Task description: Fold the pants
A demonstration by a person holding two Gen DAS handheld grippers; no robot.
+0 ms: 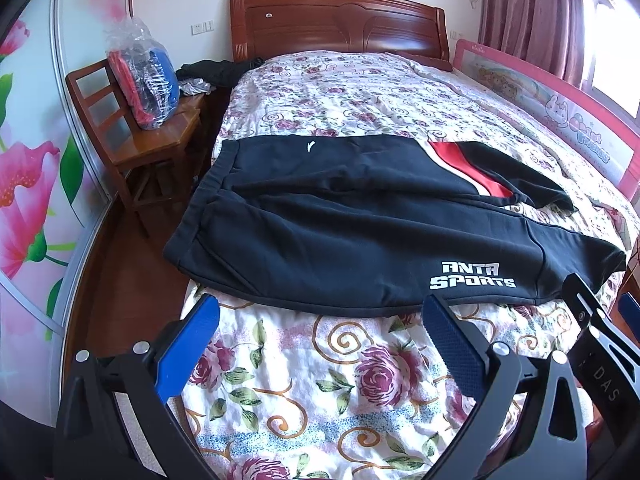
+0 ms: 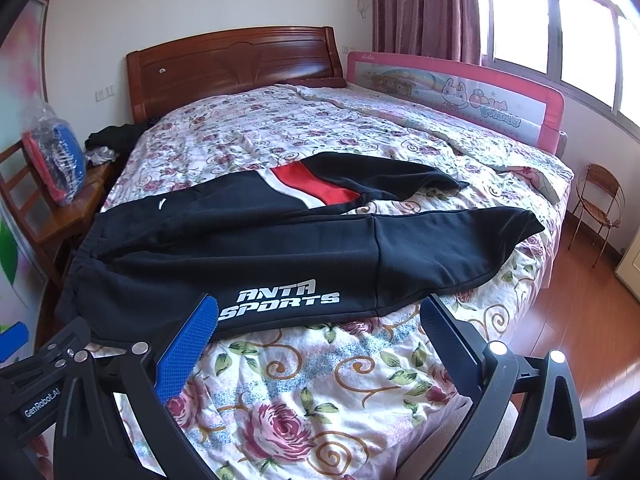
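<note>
Black pants (image 1: 340,220) (image 2: 280,240) with a red-and-white stripe and white "ANTA SPORTS" lettering lie spread across the floral bed, waistband to the left, both legs pointing right. My left gripper (image 1: 320,320) hovers open just in front of the near leg's hem edge, nothing between its blue pads. My right gripper (image 2: 320,316) is also open, its left pad (image 2: 192,344) over the lettering edge of the near leg, holding nothing. The right gripper's body shows at the lower right of the left wrist view.
The floral quilt (image 1: 320,380) (image 2: 312,380) covers the bed. A wooden headboard (image 1: 336,24) stands at the far end, a pink guard rail (image 2: 460,96) along the right side. A wooden chair (image 1: 132,128) with a plastic-wrapped bundle stands left; a wire chair (image 2: 598,204) stands right.
</note>
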